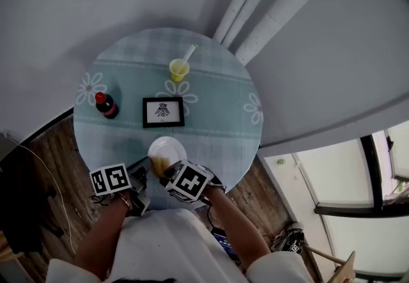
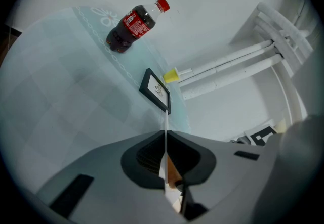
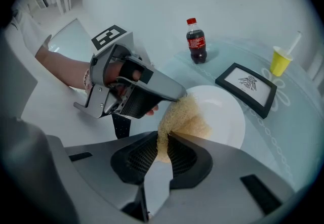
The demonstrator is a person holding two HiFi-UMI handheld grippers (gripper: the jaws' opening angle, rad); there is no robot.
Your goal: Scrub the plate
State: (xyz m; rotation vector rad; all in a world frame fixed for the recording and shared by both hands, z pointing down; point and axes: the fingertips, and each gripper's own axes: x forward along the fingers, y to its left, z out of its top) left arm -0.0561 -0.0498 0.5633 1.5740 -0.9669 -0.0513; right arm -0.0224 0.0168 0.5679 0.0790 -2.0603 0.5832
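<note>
A white plate (image 1: 171,146) lies near the round table's front edge. My left gripper (image 1: 146,165) is shut on the plate's left rim. In the left gripper view the rim (image 2: 165,129) shows edge-on as a thin white line between the closed jaws of the left gripper (image 2: 165,139). My right gripper (image 3: 163,143) is shut on a tan sponge (image 3: 183,117), which rests on the plate (image 3: 225,112) near that rim. The left gripper (image 3: 174,96) shows in the right gripper view, its tips touching the sponge's upper edge.
Behind the plate lies a black picture frame (image 1: 163,112). A cola bottle (image 1: 105,105) stands at the left and a yellow cup with a straw (image 1: 179,69) at the back. The table's pale checked cloth (image 1: 217,115) ends close to my hands. White pipes (image 1: 255,0) run along the wall.
</note>
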